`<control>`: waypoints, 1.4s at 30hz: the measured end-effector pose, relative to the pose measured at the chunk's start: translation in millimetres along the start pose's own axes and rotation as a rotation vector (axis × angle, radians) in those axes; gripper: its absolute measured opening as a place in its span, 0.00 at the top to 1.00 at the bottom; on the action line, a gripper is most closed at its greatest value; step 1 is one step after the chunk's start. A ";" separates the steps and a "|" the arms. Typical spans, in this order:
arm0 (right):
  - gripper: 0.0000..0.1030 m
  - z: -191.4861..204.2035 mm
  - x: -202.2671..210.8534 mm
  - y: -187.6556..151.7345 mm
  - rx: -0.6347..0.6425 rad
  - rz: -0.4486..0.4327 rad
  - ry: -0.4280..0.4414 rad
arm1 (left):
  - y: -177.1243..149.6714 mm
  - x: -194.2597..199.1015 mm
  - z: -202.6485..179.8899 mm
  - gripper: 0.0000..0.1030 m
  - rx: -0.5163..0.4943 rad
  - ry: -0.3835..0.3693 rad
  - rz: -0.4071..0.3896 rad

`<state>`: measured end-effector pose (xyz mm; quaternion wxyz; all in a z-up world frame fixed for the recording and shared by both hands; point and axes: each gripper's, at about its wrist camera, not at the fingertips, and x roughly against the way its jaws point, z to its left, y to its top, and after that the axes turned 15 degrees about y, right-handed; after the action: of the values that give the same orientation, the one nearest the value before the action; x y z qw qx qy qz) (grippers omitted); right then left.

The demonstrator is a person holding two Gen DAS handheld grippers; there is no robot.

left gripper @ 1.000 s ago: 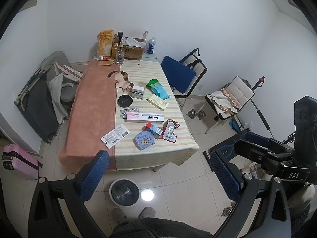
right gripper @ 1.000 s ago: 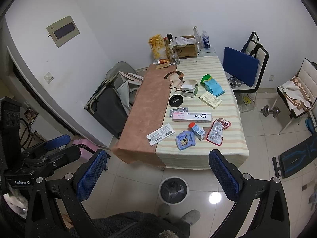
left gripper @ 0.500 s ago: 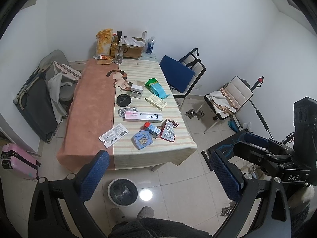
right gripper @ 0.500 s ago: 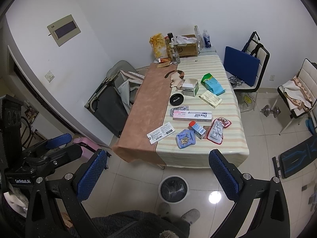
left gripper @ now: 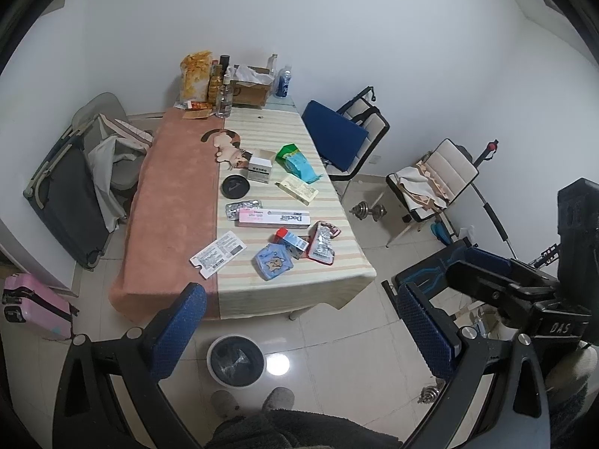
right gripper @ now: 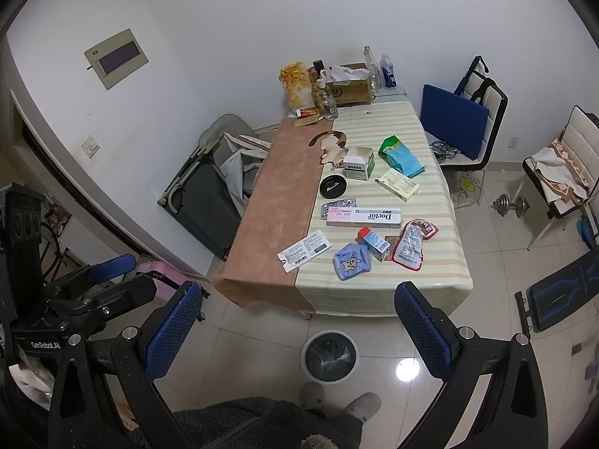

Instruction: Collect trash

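On the striped half of the table point(left gripper: 337, 273) there's a whole scatter of trash: a long pink-and-white Doctor box point(left gripper: 275, 219), a silver blister pack point(left gripper: 243, 207) touching its left end, a red-edged foil pouch point(left gripper: 322, 242), a blue cartoon packet point(left gripper: 272, 262), and a white label card point(left gripper: 218, 255) straddling onto the brown cloth. Down on the tile just in front sits a round trash bin point(left gripper: 236, 360) with a dark liner. Both the left gripper point(left gripper: 299, 331) and right gripper point(right gripper: 297, 331) hang well back from the table, blue pads spread wide, holding nothing. Only the right wrist view catches the beige wall panel point(right gripper: 116, 58); only the left shows the pink suitcase point(left gripper: 33, 305) fully.
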<state>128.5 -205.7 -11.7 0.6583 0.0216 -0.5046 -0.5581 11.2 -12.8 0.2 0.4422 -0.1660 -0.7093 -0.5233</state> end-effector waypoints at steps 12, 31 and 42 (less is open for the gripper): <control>0.00 -63.9 -80.0 2.3 -0.238 -0.019 -0.253 | 9.1 -131.5 43.3 0.00 -0.102 0.430 -0.013; 0.24 -281.8 -371.6 39.1 -0.165 0.559 -0.323 | 5.0 -449.2 14.9 0.00 -0.596 0.436 0.501; 0.59 -306.9 -451.0 55.6 -0.092 0.699 -0.223 | 4.8 -508.9 13.1 0.13 -0.684 0.336 0.600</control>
<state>439.1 -7.7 -417.9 0.7506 -0.2427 -0.5244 -0.3205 290.4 116.5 -405.3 0.6020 -0.4123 -0.3362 -0.5954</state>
